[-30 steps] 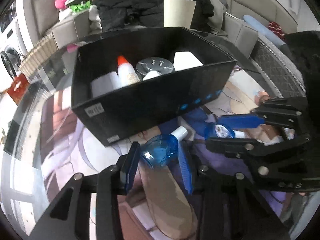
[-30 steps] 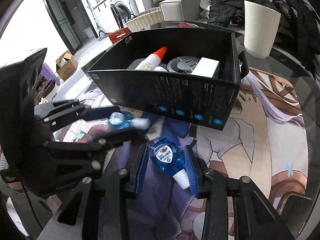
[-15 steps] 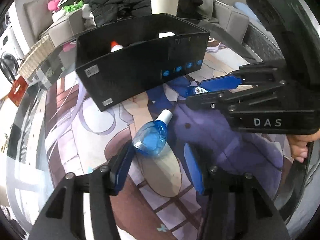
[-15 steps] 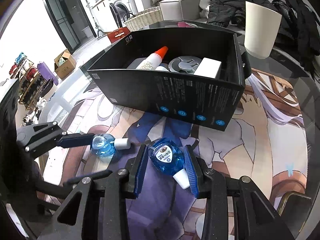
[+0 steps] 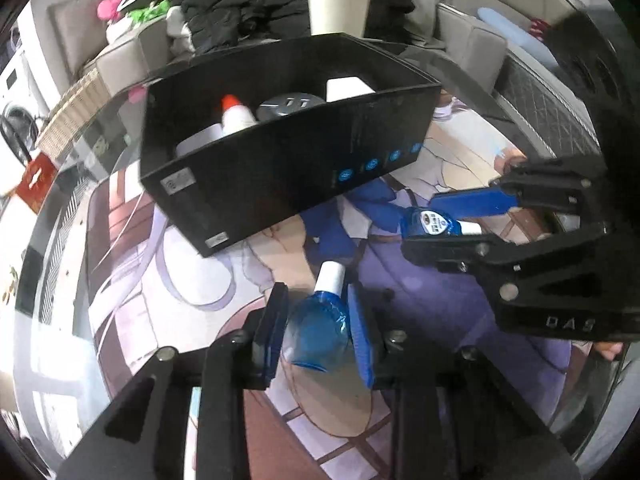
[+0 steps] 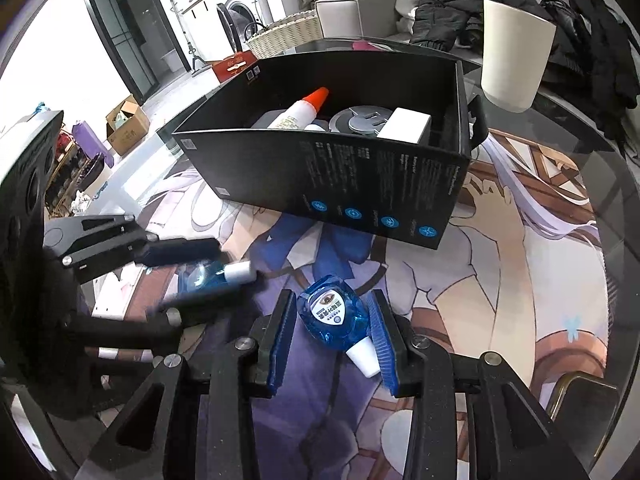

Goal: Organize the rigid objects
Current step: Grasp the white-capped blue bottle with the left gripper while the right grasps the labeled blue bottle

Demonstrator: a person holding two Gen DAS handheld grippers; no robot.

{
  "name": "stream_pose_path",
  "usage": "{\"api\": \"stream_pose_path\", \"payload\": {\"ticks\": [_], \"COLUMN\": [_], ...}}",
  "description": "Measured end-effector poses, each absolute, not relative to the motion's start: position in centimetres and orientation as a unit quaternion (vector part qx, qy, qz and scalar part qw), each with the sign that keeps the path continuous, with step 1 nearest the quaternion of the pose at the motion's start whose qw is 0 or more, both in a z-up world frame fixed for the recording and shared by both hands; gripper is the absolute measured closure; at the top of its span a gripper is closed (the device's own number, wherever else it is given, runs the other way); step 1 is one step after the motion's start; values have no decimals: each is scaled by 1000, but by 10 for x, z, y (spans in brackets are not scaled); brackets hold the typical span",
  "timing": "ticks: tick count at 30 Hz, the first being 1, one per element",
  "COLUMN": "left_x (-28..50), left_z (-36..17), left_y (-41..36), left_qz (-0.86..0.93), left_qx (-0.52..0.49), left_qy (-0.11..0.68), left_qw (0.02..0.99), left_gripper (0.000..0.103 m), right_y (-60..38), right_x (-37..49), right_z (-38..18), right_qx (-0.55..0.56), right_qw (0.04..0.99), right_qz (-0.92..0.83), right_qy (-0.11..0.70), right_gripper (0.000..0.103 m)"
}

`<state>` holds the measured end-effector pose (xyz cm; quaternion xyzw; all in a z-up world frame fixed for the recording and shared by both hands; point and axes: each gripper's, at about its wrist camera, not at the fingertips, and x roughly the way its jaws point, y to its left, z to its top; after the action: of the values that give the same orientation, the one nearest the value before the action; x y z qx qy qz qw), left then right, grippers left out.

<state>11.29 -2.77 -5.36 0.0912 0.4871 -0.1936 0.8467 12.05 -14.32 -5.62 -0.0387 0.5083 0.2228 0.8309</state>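
— Left wrist view first: what can you read?

— "DAS" in pale letters on the black body of the right gripper (image 5: 434, 222). The black box (image 5: 288, 168) has a white sticker at its near corner and a row of round blue icons along its long side; the print beside them is too small to read.

— And the bottles?

— Two small clear blue bottles with white caps, both in front of the box. The left gripper (image 5: 318, 328) is closed narrowly on the plain bottle (image 5: 320, 328), cap pointing toward the box. The right gripper (image 6: 332, 328) is closed on the labelled bottle (image 6: 334, 316), cap pointing away from the box. Its label is a white shield shape with an eye picture and small characters I cannot make out.

— Are the bottles resting on the table or lifted?

— I cannot tell. Both are over the printed anime mat (image 6: 500, 280) covering the table in front of the box.

— Inside the box?

— A white glue bottle (image 6: 298, 110) with an orange tip and tiny unreadable print, a grey round disc (image 6: 362, 118), and a white carton (image 6: 404, 126) at the box's right end.

— Behind the box?

— A cream cup (image 6: 516, 64) beyond its far right corner, and dark clothes (image 6: 448, 12) on a sofa further back.
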Motion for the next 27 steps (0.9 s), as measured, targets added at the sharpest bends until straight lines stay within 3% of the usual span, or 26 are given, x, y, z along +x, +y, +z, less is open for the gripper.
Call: {"api": "stream_pose_path", "payload": {"ticks": [4, 7, 8, 20, 27], "left_x": [107, 99, 96, 90, 96], "left_z": [-55, -54, -54, -46, -56], "left_y": [-22, -22, -22, -29, -36], "left_qz": [-193, -194, -195, -217, -209], "left_qx": [84, 89, 90, 90, 102], "left_qy": [487, 484, 482, 475, 485], "left_qw": [848, 849, 850, 848, 843], "left_gripper": [73, 52, 51, 53, 71], "right_y": [-139, -136, -136, -134, -133], "right_x": [117, 114, 112, 97, 100], "right_z": [-56, -56, -55, -55, -56], "right_qx": [-42, -50, -55, -65, -78], "right_qw": [828, 827, 827, 824, 834], "right_qz": [225, 226, 224, 223, 214], "right_qy": [511, 512, 513, 518, 502], "right_gripper": [56, 53, 53, 54, 54]}}
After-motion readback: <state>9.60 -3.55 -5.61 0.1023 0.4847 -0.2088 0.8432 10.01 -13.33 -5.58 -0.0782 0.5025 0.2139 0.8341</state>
